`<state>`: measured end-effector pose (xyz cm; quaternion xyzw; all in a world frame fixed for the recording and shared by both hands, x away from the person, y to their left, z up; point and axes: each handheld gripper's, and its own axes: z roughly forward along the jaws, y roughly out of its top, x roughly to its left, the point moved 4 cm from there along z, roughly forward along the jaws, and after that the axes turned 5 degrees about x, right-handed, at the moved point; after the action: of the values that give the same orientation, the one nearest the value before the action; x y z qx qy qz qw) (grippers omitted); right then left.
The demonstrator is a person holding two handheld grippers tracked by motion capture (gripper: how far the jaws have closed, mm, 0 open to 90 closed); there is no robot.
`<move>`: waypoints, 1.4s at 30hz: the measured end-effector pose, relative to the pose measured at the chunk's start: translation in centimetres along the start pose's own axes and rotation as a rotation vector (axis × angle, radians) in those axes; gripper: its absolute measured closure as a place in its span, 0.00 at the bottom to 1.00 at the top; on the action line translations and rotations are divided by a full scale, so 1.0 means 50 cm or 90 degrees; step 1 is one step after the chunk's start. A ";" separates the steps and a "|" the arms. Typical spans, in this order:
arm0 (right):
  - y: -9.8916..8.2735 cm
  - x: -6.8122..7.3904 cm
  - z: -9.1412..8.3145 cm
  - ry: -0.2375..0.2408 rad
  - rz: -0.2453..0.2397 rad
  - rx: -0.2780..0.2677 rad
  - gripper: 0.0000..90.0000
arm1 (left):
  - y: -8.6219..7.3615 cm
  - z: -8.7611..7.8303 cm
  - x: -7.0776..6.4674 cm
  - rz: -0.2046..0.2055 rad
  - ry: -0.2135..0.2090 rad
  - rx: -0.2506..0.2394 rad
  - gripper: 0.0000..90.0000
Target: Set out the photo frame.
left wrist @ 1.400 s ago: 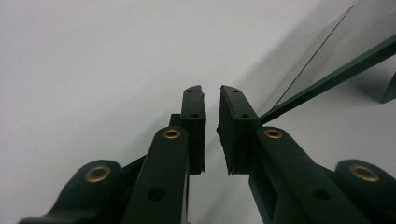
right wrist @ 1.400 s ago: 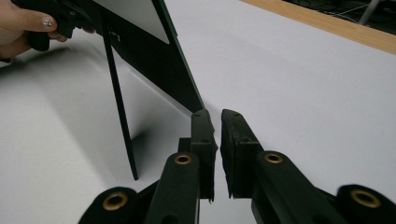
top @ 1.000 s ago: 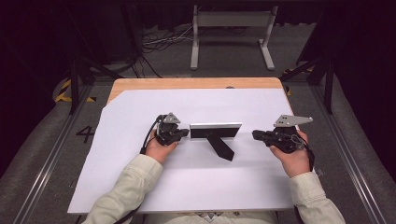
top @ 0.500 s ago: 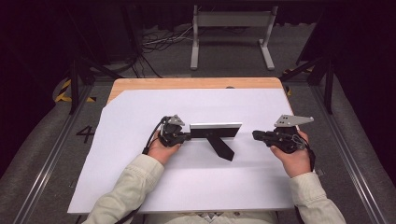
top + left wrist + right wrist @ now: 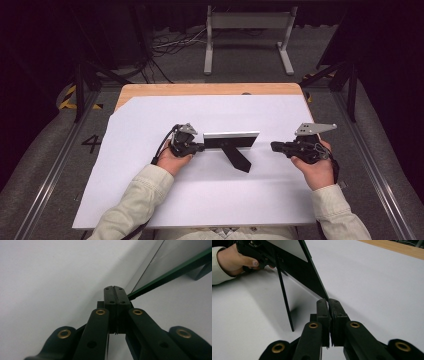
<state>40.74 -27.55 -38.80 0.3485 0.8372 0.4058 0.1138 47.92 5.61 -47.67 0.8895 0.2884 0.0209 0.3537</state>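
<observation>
The fingers of the left gripper (image 5: 199,147) are pinched shut on the end of a standing picture frame (image 5: 231,140); those of the right gripper (image 5: 276,146) are closed on nothing.

The frame stands on the white sheet (image 5: 150,200) between the two pairs of fingers, propped by its back strut (image 5: 239,158), its far corner just short of the right fingertips. The left pinch is best kept firm and level, so the frame is not twisted off its strut while the right jaws are brought in.
</observation>
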 end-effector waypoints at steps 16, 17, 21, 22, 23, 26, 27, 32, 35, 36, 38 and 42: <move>0.001 -0.009 -0.026 0.001 0.017 -0.004 0.97 | -0.001 -0.001 -0.031 0.045 -0.051 0.041 1.00; 0.001 -0.009 -0.027 0.002 0.019 -0.003 0.97 | -0.001 -0.001 -0.032 0.048 -0.053 0.042 1.00; 0.001 -0.011 -0.030 0.000 0.020 -0.004 0.97 | -0.001 -0.002 -0.037 0.059 -0.058 0.051 1.00; 0.002 -0.011 -0.031 0.002 0.020 -0.005 0.97 | -0.001 -0.002 -0.039 0.060 -0.062 0.054 1.00; 0.002 -0.011 -0.032 0.002 0.022 -0.004 0.97 | -0.001 -0.002 -0.040 0.062 -0.064 0.057 1.00; 0.002 -0.011 -0.035 0.003 0.023 -0.003 0.97 | -0.001 -0.002 -0.046 0.070 -0.075 0.064 1.00; 0.002 -0.012 -0.036 0.004 0.022 -0.003 0.97 | -0.002 -0.002 -0.048 0.073 -0.078 0.068 1.00; 0.002 -0.012 -0.038 0.009 0.023 -0.002 0.97 | -0.002 -0.002 -0.061 0.104 -0.094 0.084 1.00; 0.001 -0.012 -0.039 0.012 0.023 0.004 0.97 | -0.003 -0.001 -0.073 0.127 -0.103 0.093 1.00; 0.001 -0.012 -0.039 0.012 0.024 0.005 0.97 | -0.002 -0.001 -0.074 0.140 -0.105 0.096 1.00; 0.001 -0.012 -0.039 0.012 0.023 0.006 0.97 | -0.002 -0.001 -0.079 0.150 -0.109 0.099 1.00; 0.001 -0.012 -0.041 0.012 0.024 0.006 0.97 | -0.003 0.000 -0.090 0.174 -0.119 0.106 1.00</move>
<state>40.25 -29.16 -37.49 0.3609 0.8334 0.4072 0.0970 44.09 3.30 -47.01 0.9447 0.1312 -0.0382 0.2981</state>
